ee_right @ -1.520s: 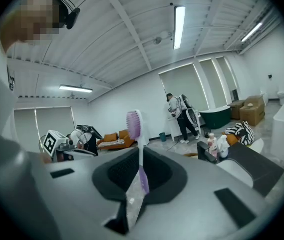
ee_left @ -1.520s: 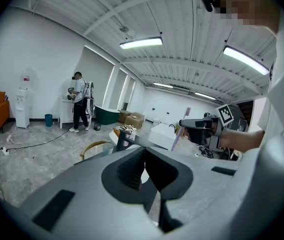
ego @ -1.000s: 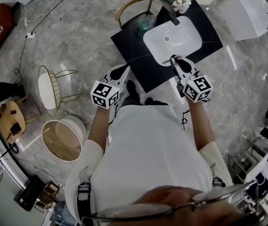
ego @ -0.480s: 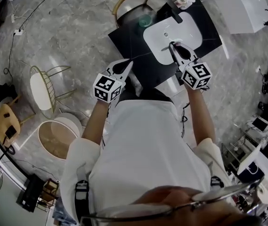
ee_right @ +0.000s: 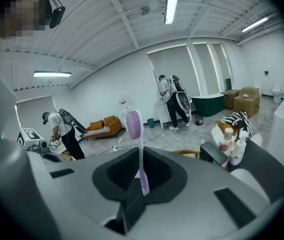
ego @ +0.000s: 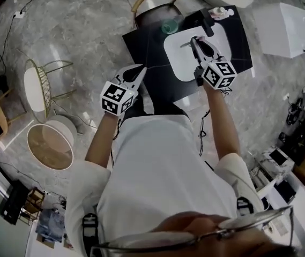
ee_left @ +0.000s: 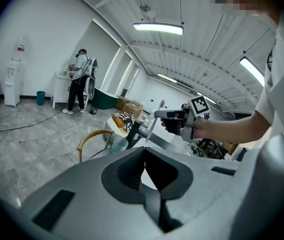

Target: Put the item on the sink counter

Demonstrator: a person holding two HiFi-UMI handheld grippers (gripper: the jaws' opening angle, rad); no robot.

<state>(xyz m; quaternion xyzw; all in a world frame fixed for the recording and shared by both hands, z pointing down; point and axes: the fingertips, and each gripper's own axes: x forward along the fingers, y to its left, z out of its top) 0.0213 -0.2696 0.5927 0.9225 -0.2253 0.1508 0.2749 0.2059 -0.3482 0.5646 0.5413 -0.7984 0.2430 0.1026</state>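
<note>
A purple and white toothbrush [ee_right: 140, 156] stands upright between the jaws of my right gripper [ee_right: 141, 173], which is shut on its handle. In the head view my right gripper [ego: 195, 39] hangs over the white sink basin [ego: 181, 63] set in the black counter [ego: 152, 52]. The left gripper view shows the toothbrush [ee_left: 154, 123] held above the counter. My left gripper [ego: 140, 69] is over the counter's front left edge. Its jaws [ee_left: 144, 166] meet with nothing between them.
Bottles [ego: 219, 12] and a dark faucet [ego: 208, 25] stand at the back of the counter, with a green cup [ego: 169, 27] to their left. A wooden chair [ego: 152, 1] is behind the counter. A wire stool [ego: 37, 90] and round basket [ego: 50, 146] lie left.
My right gripper has moved forward with the toothbrush, from the basin's near rim to over its middle. The left gripper has kept its place by the counter's front left edge.
</note>
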